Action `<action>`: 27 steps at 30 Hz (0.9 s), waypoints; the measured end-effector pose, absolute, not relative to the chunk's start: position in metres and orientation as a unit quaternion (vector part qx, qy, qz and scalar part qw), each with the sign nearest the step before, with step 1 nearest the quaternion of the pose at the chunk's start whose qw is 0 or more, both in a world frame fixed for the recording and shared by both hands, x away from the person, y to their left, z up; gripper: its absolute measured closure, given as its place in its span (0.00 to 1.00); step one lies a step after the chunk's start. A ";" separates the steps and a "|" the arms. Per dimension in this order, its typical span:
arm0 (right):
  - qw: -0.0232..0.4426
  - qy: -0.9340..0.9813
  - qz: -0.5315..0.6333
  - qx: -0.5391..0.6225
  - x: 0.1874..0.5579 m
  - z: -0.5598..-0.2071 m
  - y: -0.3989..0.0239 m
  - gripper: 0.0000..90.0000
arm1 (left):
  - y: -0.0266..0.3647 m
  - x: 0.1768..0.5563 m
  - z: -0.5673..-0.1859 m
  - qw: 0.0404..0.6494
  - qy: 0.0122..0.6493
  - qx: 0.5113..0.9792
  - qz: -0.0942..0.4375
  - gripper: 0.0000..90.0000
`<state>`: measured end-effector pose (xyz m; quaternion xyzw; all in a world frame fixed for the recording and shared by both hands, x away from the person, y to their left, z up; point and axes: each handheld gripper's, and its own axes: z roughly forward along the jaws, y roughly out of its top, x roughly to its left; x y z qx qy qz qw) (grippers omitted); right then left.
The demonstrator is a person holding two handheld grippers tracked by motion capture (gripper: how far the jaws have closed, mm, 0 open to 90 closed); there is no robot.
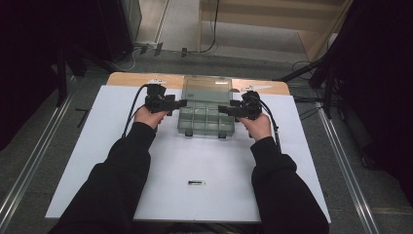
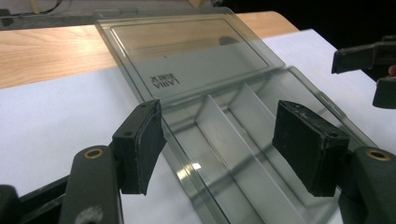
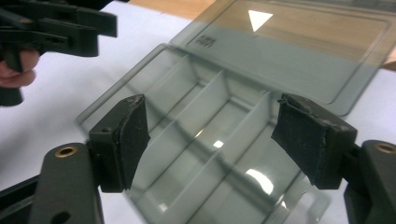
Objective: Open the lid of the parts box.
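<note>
A clear grey compartment box [image 1: 205, 121] lies on the white sheet [image 1: 122, 161], its lid [image 1: 207, 89] folded open flat toward the back. My left gripper [image 1: 183, 103] hovers at the box's left edge and my right gripper [image 1: 220, 109] at its right edge, their tips pointing at each other. In the left gripper view the jaws [image 2: 219, 135] stand wide apart above the dividers [image 2: 233, 140], with nothing pressed between them. The right gripper view has its jaws [image 3: 212, 135] equally wide over the compartments [image 3: 205, 116]; the lid [image 3: 299, 51] lies beyond.
A small dark stick-shaped object [image 1: 197, 183] lies on the sheet near the front, between the person's forearms. A strip of wooden tabletop [image 1: 131, 78] runs behind the sheet. Cables and stands sit on the floor around the table.
</note>
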<state>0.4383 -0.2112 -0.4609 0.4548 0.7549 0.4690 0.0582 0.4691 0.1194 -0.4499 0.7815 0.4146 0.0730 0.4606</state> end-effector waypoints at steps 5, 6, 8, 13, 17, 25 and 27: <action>0.051 0.769 0.461 0.440 0.424 -0.459 -0.206 0.29 | 0.123 0.457 -0.451 0.451 0.399 0.797 0.046 0.33; 0.048 0.772 0.458 0.437 0.421 -0.459 -0.205 0.29 | 0.123 0.454 -0.451 0.449 0.396 0.800 0.046 0.33; 0.044 0.776 0.457 0.433 0.416 -0.459 -0.203 0.29 | 0.124 0.450 -0.452 0.444 0.389 0.806 0.043 0.33; 0.037 0.786 0.453 0.420 0.401 -0.463 -0.197 0.29 | 0.128 0.437 -0.453 0.449 0.382 0.808 0.026 0.33; 0.029 0.794 0.448 0.410 0.389 -0.462 -0.192 0.29 | 0.130 0.431 -0.453 0.444 0.382 0.810 0.022 0.33; 0.014 0.807 0.434 0.399 0.371 -0.463 -0.187 0.29 | 0.141 0.410 -0.450 0.445 0.377 0.812 0.021 0.33; 0.009 0.811 0.433 0.393 0.366 -0.463 -0.185 0.29 | 0.142 0.406 -0.452 0.445 0.374 0.813 0.018 0.33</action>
